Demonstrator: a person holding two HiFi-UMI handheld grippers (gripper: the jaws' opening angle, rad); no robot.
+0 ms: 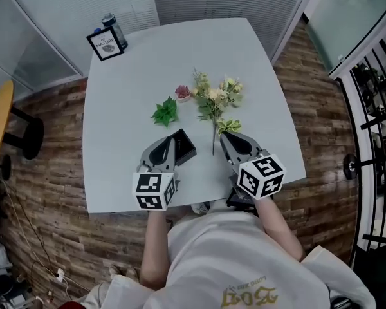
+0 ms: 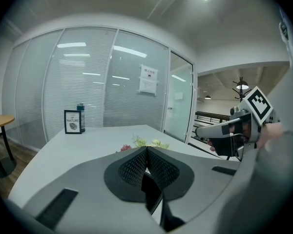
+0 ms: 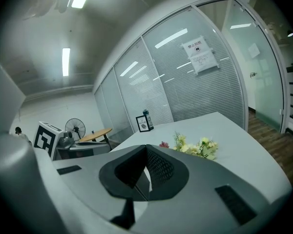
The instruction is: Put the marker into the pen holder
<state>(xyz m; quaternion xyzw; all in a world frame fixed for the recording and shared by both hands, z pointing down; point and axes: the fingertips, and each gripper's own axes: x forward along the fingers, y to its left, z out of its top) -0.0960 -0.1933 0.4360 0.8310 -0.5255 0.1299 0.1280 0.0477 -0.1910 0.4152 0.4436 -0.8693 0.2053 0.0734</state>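
Observation:
A black box-shaped pen holder [image 1: 184, 145] lies on the white table [image 1: 128, 108], touching the right side of my left gripper [image 1: 172, 141]. Through the gap under the left jaws the same pen holder [image 2: 151, 195] shows dark. My left gripper [image 2: 146, 149] is shut, jaws meeting at the tips with nothing between them. My right gripper [image 1: 227, 136] hovers near the table's front edge, and this gripper [image 3: 146, 147] is also shut and holds nothing. A thin dark stick [image 1: 213, 140] lies between the two grippers; I cannot tell whether it is the marker or a flower stem.
A bunch of pale flowers [image 1: 215, 96], a small pink flower [image 1: 183, 93] and a green leaf sprig [image 1: 165, 112] lie mid-table. A framed sign [image 1: 105, 44] and a bottle [image 1: 114, 29] stand at the far left corner. Glass walls surround the table.

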